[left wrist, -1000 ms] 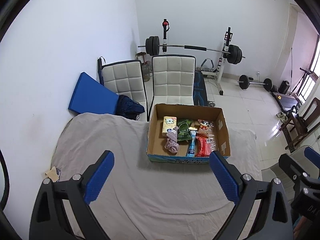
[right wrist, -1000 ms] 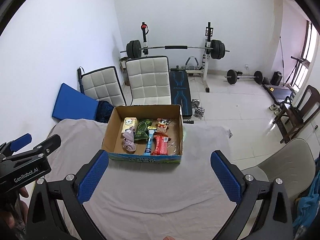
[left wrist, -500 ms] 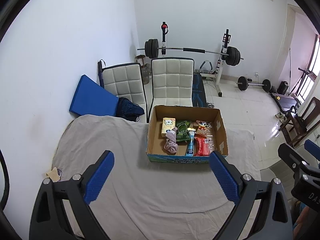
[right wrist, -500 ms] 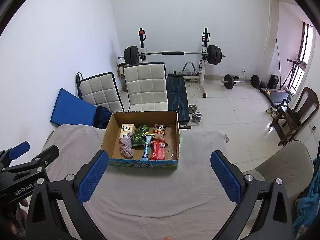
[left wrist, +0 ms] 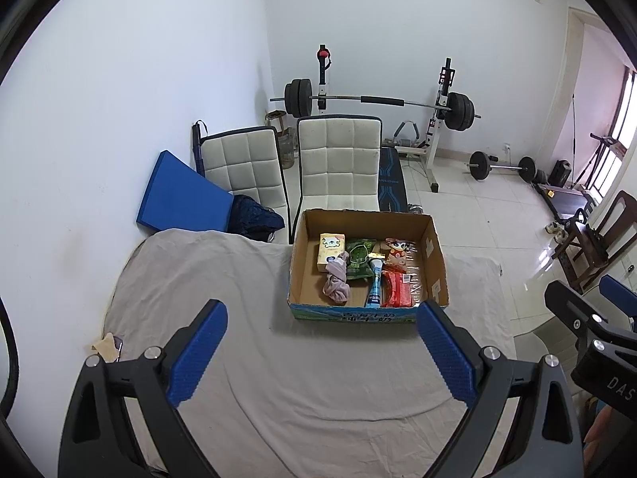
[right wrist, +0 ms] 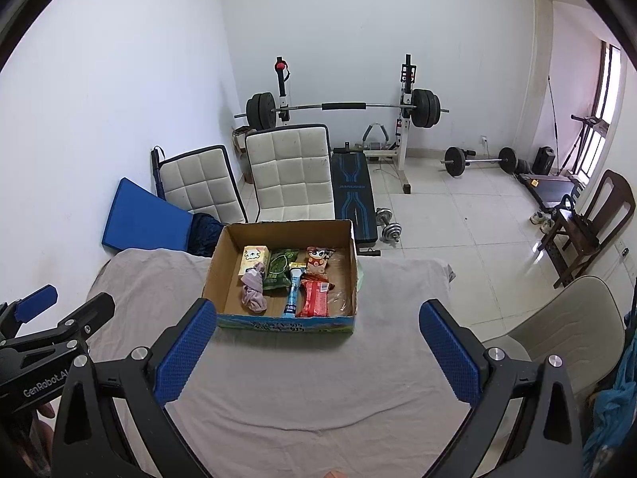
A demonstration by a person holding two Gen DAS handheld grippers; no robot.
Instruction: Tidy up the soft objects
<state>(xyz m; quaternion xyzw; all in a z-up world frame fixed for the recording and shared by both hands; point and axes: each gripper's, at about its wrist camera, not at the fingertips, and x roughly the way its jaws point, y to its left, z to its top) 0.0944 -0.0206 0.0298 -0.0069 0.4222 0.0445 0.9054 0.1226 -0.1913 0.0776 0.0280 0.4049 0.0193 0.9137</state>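
The left wrist view alone shows a small tan scrap lying on the cloth-covered counter near its left edge, and the right hand-held gripper entering at the right border. The right wrist view alone shows a pair of dumbbells on the tiled floor beside the weight bench, a beige chair just off the counter's right side, and the left hand-held gripper coming in from the left border.

An open cardboard box sits on the far part of the counter, in front of two white padded chairs. Inside it lie a yellow tissue pack, a crumpled pink cloth touching that pack, a green snack bag, a blue tube, a red packet and a cartoon-printed bag.

The left hand-held gripper hovers above the bare cloth near the box's front wall, its blue-padded fingers spread wide and holding nothing. The right hand-held gripper is likewise spread wide and empty, touching nothing, with the box between and beyond its fingertips.
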